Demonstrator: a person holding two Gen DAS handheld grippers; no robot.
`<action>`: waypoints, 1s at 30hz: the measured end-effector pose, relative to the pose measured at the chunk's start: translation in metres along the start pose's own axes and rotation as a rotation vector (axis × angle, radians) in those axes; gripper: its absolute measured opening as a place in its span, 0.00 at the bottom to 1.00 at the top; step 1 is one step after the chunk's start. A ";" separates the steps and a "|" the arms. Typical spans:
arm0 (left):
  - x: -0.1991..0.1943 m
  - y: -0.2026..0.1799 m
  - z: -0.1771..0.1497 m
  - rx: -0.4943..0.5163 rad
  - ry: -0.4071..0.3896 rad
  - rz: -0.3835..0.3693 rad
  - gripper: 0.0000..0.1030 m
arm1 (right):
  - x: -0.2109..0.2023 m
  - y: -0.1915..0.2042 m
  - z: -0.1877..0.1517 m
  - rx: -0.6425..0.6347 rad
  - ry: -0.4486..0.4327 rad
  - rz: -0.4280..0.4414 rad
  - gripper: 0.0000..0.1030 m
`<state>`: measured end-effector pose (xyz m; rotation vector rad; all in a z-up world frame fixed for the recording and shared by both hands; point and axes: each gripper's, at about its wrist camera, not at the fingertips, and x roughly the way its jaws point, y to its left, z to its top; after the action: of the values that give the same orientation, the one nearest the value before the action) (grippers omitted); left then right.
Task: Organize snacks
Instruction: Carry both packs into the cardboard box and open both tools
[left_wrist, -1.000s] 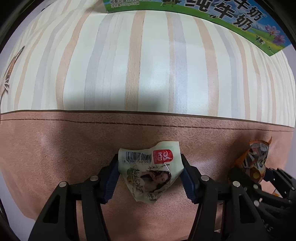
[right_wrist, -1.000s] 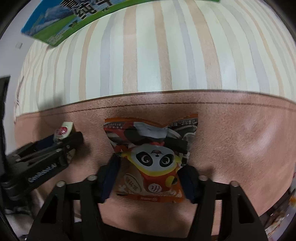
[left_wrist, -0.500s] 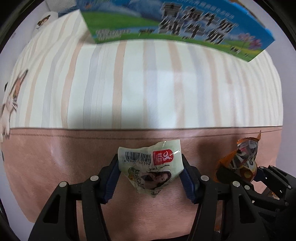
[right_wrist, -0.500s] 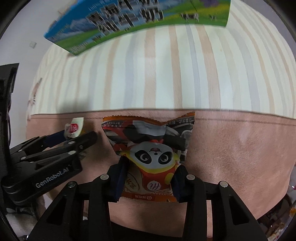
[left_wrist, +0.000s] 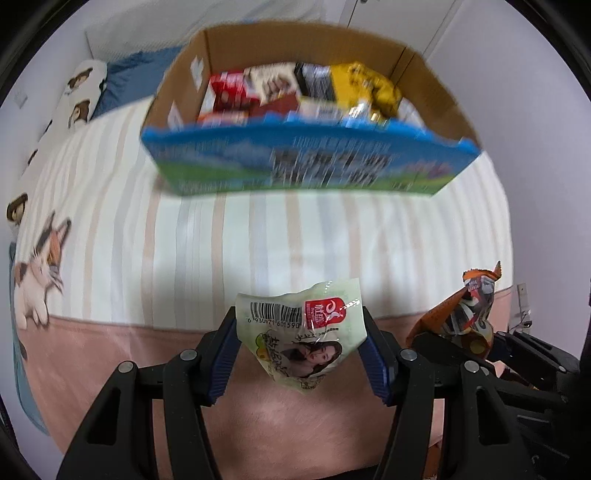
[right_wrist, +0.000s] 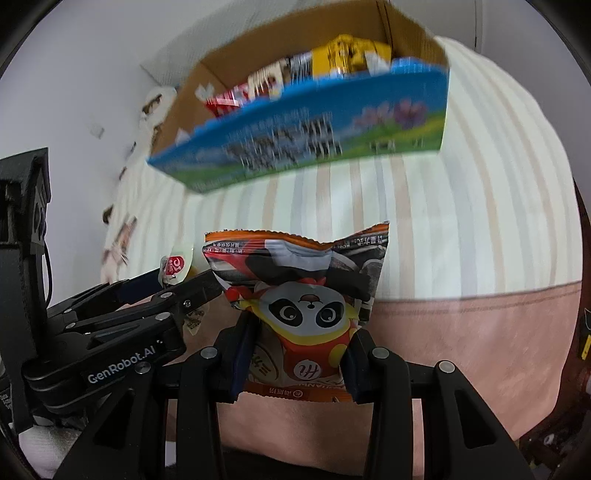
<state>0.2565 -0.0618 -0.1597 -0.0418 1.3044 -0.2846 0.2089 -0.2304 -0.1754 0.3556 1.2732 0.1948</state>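
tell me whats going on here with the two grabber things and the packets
A person is sorting snacks with a handheld gripper in each hand. The left gripper is shut on a pale green snack packet, and the right gripper is shut on an orange panda snack bag. Both packets are held up above the striped bedspread. Ahead sits an open cardboard milk carton box already holding several snacks; neither packet has gone in yet.
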 end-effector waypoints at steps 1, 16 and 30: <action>-0.005 0.000 0.005 0.000 -0.010 -0.008 0.56 | -0.007 -0.001 0.005 0.002 -0.015 0.006 0.42; -0.034 0.002 0.146 0.003 -0.084 -0.072 0.56 | -0.052 -0.005 0.140 0.010 -0.181 0.015 0.42; 0.070 0.036 0.298 -0.104 0.183 -0.137 0.56 | 0.044 -0.003 0.295 0.007 -0.009 -0.058 0.42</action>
<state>0.5637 -0.0813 -0.1527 -0.1978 1.5006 -0.3430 0.5036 -0.2628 -0.1428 0.3251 1.2739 0.1391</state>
